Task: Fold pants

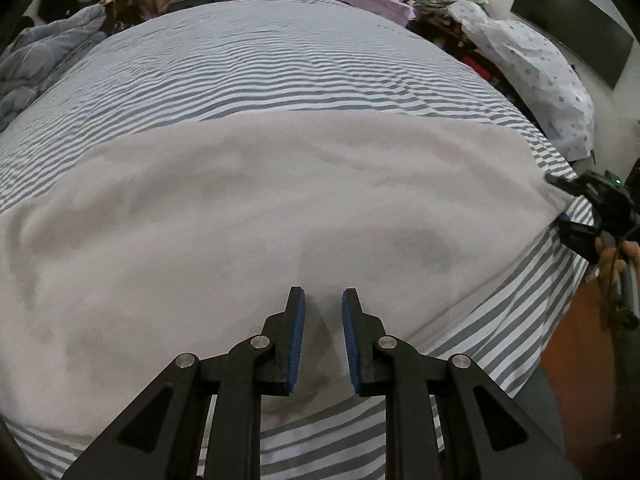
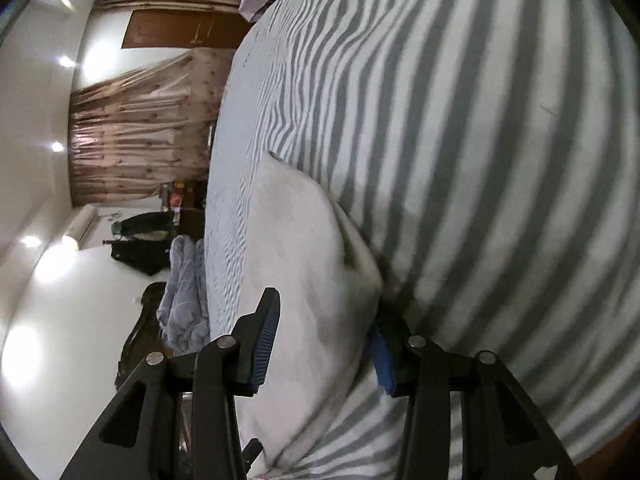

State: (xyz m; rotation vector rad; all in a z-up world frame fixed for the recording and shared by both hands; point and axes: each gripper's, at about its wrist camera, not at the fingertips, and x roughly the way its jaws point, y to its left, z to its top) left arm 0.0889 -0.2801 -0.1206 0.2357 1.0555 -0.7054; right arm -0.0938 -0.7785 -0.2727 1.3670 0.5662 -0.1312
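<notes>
The pale grey fabric pants point(image 1: 248, 216) are cut off at the left edge of the left wrist view. In the right wrist view, the striped grey-and-white bedsheet point(image 2: 500, 160) is blurred, and the right gripper's point(image 2: 324, 344) lower finger (right of centre) is partly hidden by cloth.

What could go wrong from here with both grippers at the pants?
1. The right gripper straddles a bunched end of the pants, one finger wedged against the striped sheet; closing may pinch the sheet too.
2. The left gripper hovers open over flat mid-cloth, with no edge between its fingers, so it may catch only the top layer.
3. The right end lies near the bed edge and may slide off.
</notes>
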